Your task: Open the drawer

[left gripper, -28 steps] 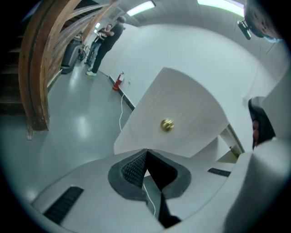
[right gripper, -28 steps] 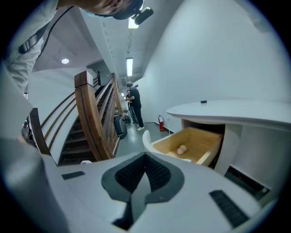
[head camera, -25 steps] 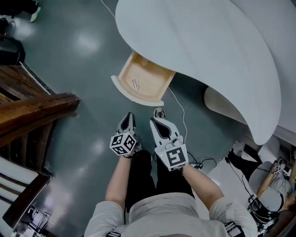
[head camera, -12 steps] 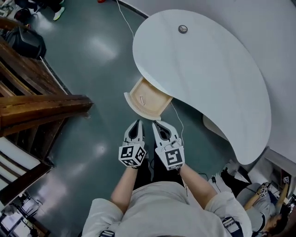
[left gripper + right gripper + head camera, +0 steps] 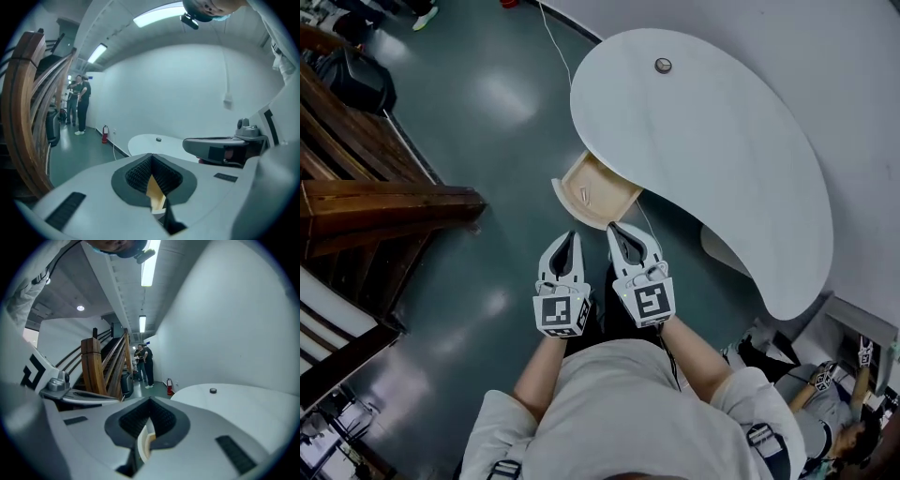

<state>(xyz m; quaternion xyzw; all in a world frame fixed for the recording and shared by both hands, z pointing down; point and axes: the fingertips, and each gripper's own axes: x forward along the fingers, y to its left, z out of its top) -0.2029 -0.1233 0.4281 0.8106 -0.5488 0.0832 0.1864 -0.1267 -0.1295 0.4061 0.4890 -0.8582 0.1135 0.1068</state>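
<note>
Left tool (image 5: 566, 242) and right tool (image 5: 622, 232) rising clear of drawer (image 5: 596, 192), both staying shut, gripping nothing; drawer standing pulled out from under bench (image 5: 703, 141) edge, so tools apparently withdrawing, opening done.

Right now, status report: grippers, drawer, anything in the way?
Left gripper shut, empty. Right gripper shut, empty. Drawer pulled open under white table, grippers not touching it. Nothing seen between grippers and drawer.
</note>
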